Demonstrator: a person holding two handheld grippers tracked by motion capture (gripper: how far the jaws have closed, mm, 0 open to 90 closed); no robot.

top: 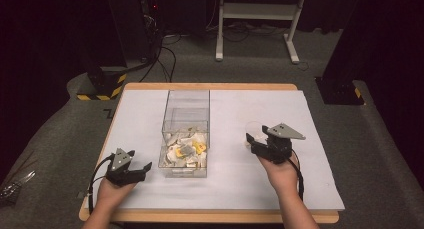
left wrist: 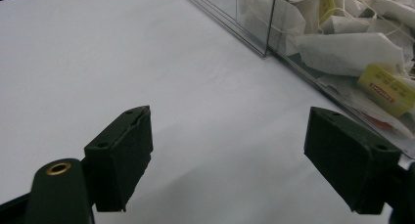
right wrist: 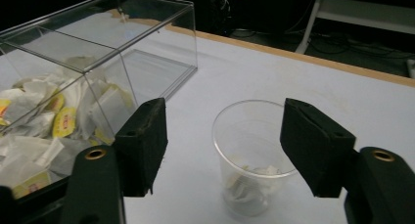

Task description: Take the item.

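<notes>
A clear plastic box (top: 185, 134) stands in the middle of the table with two compartments. Its near compartment holds several tea bags (top: 186, 150) with yellow tags; the far one looks bare. To its right stands a clear plastic cup (right wrist: 254, 155) with a tea bag (right wrist: 247, 185) at its bottom. My right gripper (right wrist: 225, 150) hovers just above and behind the cup, open, with nothing between its pads. My left gripper (left wrist: 230, 160) rests low over the white table surface, left of the box's near corner (left wrist: 266, 50), open and empty.
A white sheet (top: 235, 109) covers the wooden table (top: 210, 216). Beyond the far edge stand a white frame's legs (top: 255, 19), cables and dark stands with yellow-black feet (top: 102, 86) on the grey floor.
</notes>
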